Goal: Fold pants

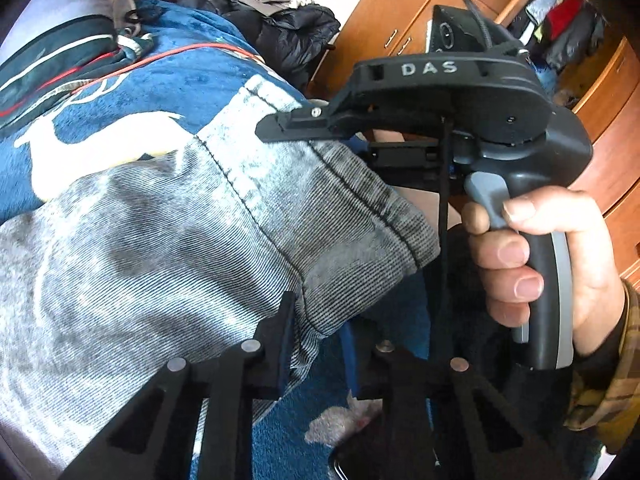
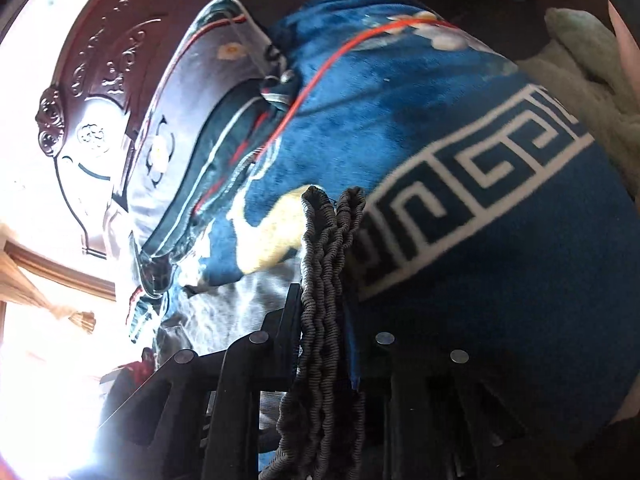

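Observation:
Grey washed denim pants (image 1: 168,240) lie over a blue patterned blanket (image 1: 192,84). In the left wrist view my left gripper (image 1: 316,344) is shut on the hem edge of a pant leg. My right gripper (image 1: 280,126), a black tool marked DAS held by a hand, pinches the same hem further along. In the right wrist view my right gripper (image 2: 328,320) is shut on bunched grey hem layers (image 2: 324,280), which stand up between the fingers above the blanket (image 2: 500,280).
Wooden cabinets (image 1: 400,12) stand behind, with dark jackets (image 1: 280,28) piled beside them. A carved wooden headboard (image 2: 100,92) and a pillow (image 2: 188,92) are at the left of the right wrist view. A red cord (image 2: 320,80) runs over the blanket.

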A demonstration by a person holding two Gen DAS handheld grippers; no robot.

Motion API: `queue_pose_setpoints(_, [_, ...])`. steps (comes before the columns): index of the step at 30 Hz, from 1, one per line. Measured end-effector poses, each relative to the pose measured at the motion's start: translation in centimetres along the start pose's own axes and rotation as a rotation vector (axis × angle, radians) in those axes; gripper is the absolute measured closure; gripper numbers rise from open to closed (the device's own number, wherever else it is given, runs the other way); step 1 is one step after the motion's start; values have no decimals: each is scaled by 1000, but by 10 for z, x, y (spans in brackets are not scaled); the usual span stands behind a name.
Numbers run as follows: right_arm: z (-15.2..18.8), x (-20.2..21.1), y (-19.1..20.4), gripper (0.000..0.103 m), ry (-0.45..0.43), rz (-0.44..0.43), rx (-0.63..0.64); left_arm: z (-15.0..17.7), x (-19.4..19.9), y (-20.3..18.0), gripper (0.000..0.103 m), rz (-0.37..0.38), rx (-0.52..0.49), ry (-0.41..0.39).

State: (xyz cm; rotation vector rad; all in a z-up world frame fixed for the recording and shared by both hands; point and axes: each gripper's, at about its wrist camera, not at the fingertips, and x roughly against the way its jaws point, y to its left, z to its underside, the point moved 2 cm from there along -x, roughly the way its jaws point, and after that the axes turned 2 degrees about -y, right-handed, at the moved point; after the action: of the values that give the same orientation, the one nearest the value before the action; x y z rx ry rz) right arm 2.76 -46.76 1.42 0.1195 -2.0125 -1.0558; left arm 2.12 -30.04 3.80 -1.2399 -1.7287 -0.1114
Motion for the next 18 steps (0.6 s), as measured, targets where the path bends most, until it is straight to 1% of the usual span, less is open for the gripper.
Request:
queue_pose_setpoints(4, [1,0,26,86,-9,17,71,1,6,1,81,19,19,-19])
queue_pose_setpoints(9, [3,1,48,86,-11,10,93,7,28,5,83,45,54,-66])
queue_pose_setpoints(12, [5,-2,71,86,-4,-6,118,15,49,11,83,54,81,-104])
queue_pose_setpoints(18, [13,-18,123,86,27,-28,195,29,86,28,84,47,127,-171])
